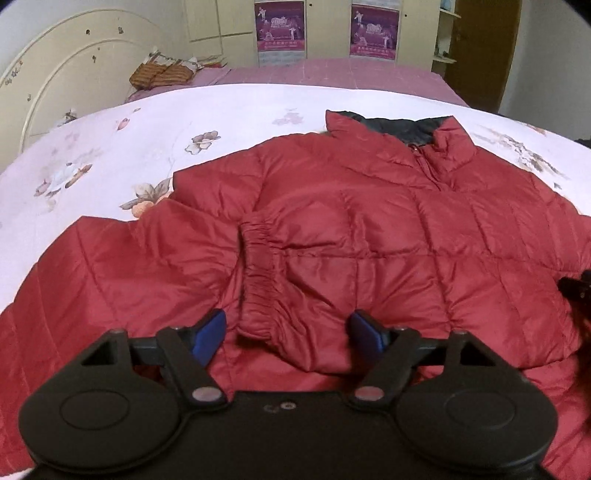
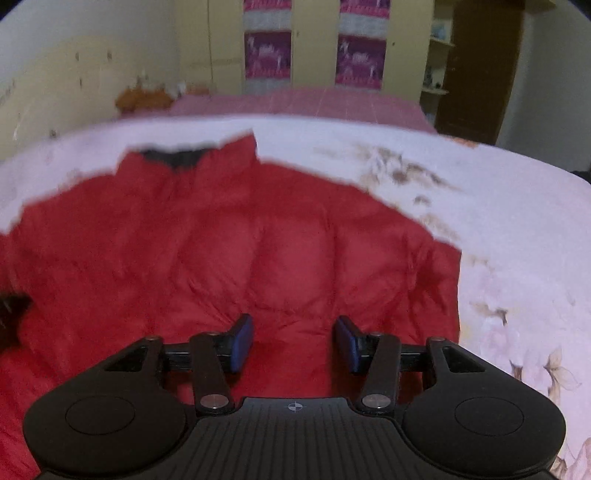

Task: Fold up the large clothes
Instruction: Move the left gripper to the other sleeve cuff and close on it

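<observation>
One folded sleeve [image 1: 266,273] across red jacket [image 1: 369,229]; floral quilt [image 1: 110,147] around.

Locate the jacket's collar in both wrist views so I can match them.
Left wrist: the collar of the red puffer jacket is upper right of centre, dark lining showing, beyond the elastic cuff.
Right wrist: the collar is upper left of centre, blurred.
Shared landmark: the two purple posters on the cupboard doors behind the bed.
</observation>
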